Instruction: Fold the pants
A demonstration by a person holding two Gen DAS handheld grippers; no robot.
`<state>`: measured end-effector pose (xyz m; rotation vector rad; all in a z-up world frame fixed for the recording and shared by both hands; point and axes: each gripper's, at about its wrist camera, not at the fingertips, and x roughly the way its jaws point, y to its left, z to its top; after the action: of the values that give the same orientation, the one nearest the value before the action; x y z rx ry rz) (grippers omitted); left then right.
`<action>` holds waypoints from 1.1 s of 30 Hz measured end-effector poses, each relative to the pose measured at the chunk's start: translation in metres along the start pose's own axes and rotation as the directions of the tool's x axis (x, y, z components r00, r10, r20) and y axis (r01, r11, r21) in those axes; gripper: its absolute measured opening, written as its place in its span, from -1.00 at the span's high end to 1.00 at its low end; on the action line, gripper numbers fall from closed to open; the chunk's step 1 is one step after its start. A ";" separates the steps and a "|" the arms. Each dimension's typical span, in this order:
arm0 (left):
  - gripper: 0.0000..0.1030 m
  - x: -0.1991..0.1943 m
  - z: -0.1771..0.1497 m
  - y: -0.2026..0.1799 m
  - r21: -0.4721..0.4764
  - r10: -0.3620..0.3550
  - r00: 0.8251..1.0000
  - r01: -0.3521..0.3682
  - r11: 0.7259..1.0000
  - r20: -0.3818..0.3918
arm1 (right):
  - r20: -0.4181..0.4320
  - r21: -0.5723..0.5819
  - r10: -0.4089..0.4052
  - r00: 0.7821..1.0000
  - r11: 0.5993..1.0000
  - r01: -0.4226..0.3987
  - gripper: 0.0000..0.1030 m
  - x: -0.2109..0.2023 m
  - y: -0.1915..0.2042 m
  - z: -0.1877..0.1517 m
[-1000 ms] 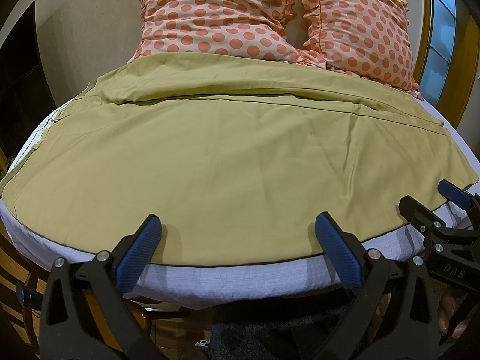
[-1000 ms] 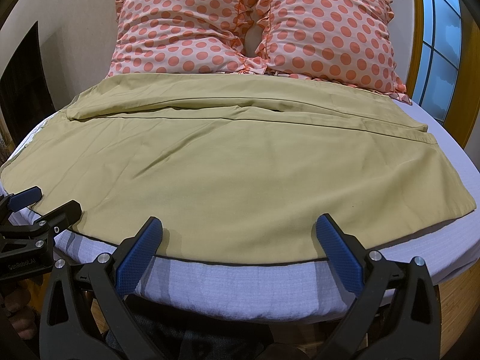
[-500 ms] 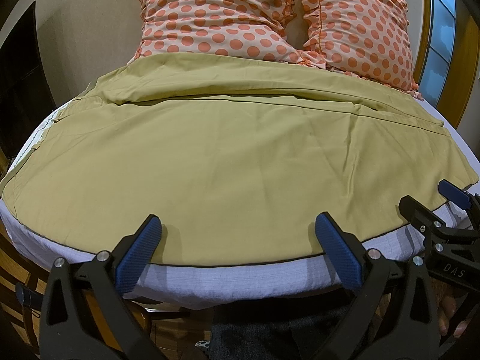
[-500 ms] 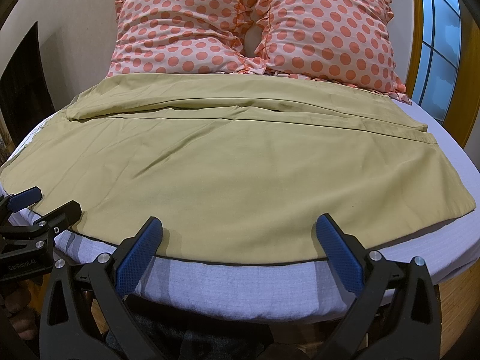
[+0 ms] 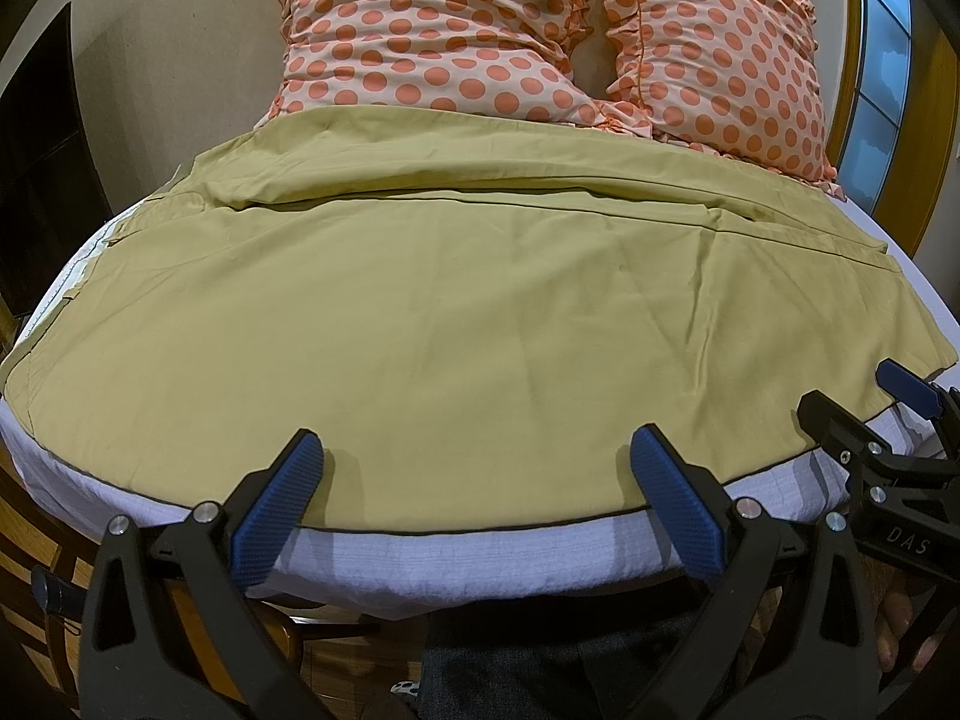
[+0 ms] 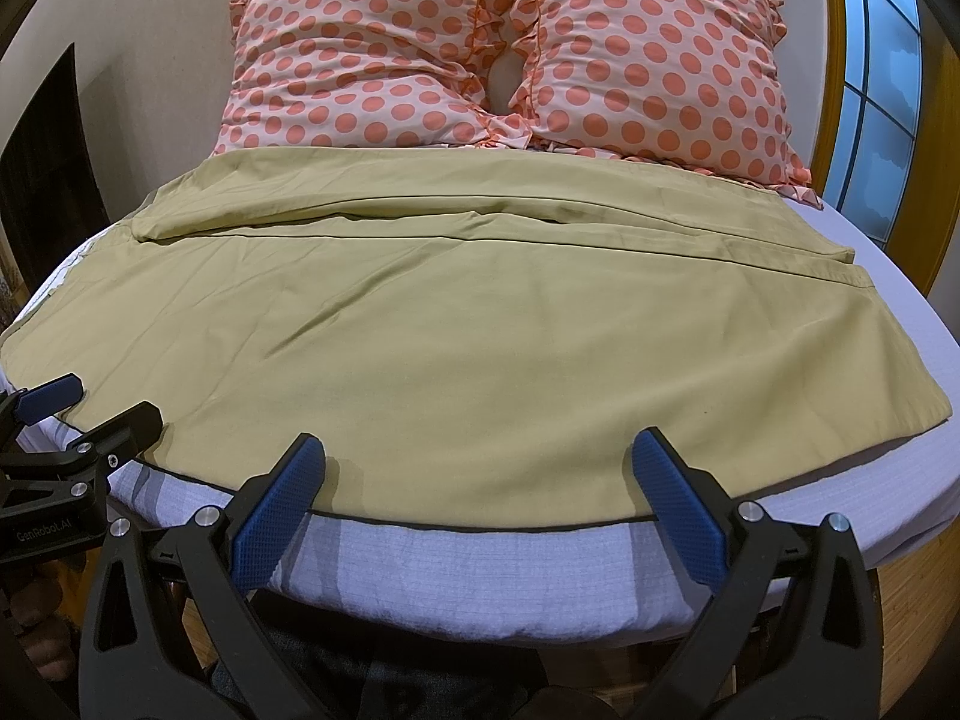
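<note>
Wide olive-yellow pants (image 5: 456, 306) lie spread flat across the bed, with a folded band along the far side by the pillows; they also show in the right wrist view (image 6: 420, 330). My left gripper (image 5: 474, 462) is open and empty, hovering over the pants' near edge. My right gripper (image 6: 474, 468) is open and empty over the same near edge, further right. The right gripper shows at the right of the left wrist view (image 5: 852, 402), and the left gripper at the left of the right wrist view (image 6: 90, 402).
A white bed sheet (image 6: 480, 564) covers the mattress under the pants. Two pink pillows with orange dots (image 6: 510, 54) lean at the head of the bed. A window (image 6: 882, 90) is on the right, a dark opening (image 5: 36, 138) on the left.
</note>
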<state>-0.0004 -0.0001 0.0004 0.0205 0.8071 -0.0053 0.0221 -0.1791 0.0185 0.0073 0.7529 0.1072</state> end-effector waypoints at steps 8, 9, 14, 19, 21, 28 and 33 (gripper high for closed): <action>-0.97 0.000 0.000 0.000 0.000 0.000 1.000 0.000 1.000 -0.001 | -0.001 0.000 0.000 1.000 1.000 0.000 -0.97 0.000 0.001 0.000; -0.97 0.000 0.000 0.000 0.000 -0.001 1.000 0.001 1.000 -0.002 | -0.001 -0.001 0.000 1.000 1.000 0.000 -0.97 0.000 0.002 -0.001; -0.97 0.000 -0.001 0.000 0.001 -0.002 1.000 0.002 1.000 0.012 | -0.002 -0.008 0.006 1.000 1.000 -0.006 -0.97 0.001 0.003 -0.003; -0.97 -0.001 0.002 0.001 0.007 -0.009 1.000 0.009 1.000 0.010 | 0.043 -0.034 0.039 0.998 0.999 -0.038 -0.97 -0.002 0.000 -0.011; -0.97 0.001 0.005 0.002 0.010 -0.012 1.000 0.012 1.000 -0.002 | 0.011 -0.037 0.062 0.998 0.997 -0.062 -0.97 0.000 -0.006 -0.003; -0.97 -0.005 0.036 0.027 -0.074 -0.048 0.997 0.052 0.996 0.052 | 0.018 0.205 -0.064 0.998 0.977 0.059 -0.81 0.007 -0.113 0.106; -0.97 0.002 0.057 0.037 -0.115 -0.085 0.993 0.094 0.989 0.080 | -0.176 0.487 -0.145 0.974 0.847 0.214 -0.07 0.097 -0.224 0.189</action>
<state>0.0427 0.0358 0.0394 -0.1275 0.7316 -0.0434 0.2430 -0.3859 0.0801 0.4337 0.8943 -0.2770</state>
